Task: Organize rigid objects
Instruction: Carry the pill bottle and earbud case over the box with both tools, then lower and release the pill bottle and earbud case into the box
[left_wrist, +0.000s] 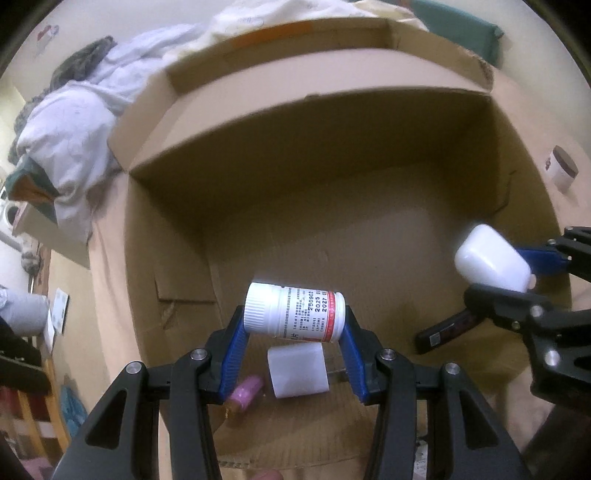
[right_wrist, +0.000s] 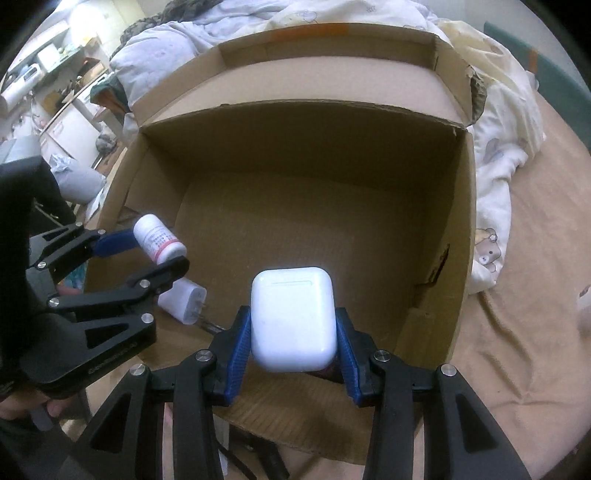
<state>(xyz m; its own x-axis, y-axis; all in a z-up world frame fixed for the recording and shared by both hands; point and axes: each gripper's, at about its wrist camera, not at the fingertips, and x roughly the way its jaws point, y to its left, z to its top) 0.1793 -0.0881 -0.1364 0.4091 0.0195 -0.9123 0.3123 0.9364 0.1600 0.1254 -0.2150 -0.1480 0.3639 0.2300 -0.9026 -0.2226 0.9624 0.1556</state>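
My left gripper (left_wrist: 293, 325) is shut on a white pill bottle (left_wrist: 295, 312) with a red band, held sideways above the floor of an open cardboard box (left_wrist: 332, 147). It also shows in the right wrist view (right_wrist: 157, 242). My right gripper (right_wrist: 293, 332) is shut on a white earbud case (right_wrist: 293, 319), held over the box's near right part; the case also shows in the left wrist view (left_wrist: 491, 258). On the box floor lie a white charger plug (left_wrist: 297, 371), a pink small item (left_wrist: 245, 393) and a dark flat device (left_wrist: 447, 332).
The box (right_wrist: 314, 122) sits on a tan bed sheet (right_wrist: 524, 314), flaps open. Crumpled white bedding (right_wrist: 495, 122) lies behind and to the right. A small brown-lidded jar (left_wrist: 561, 170) stands right of the box. Room furniture is at the far left.
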